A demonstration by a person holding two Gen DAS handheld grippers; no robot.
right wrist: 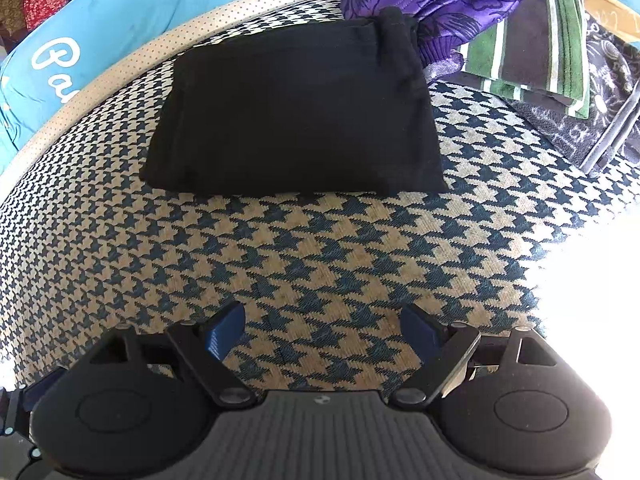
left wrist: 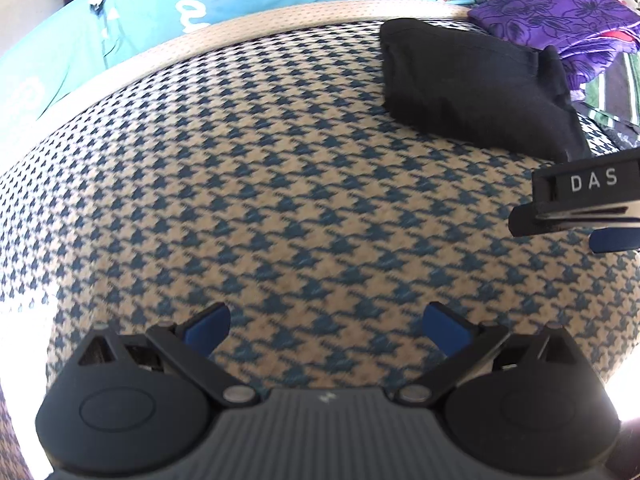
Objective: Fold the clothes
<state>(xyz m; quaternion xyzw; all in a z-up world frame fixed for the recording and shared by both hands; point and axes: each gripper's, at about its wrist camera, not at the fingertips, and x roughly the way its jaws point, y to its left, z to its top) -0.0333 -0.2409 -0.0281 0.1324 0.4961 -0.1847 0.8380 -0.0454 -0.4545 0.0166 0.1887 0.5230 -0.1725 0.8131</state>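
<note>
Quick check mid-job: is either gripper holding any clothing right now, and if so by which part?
Nothing is held. The left gripper and right gripper are both open over bare houndstooth fabric; the folded black garment lies untouched ahead.

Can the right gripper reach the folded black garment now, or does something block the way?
Probably yes. The right gripper is open and empty, and only bare houndstooth cushion lies between it and the black garment; the purple cloth sits behind it.
</note>
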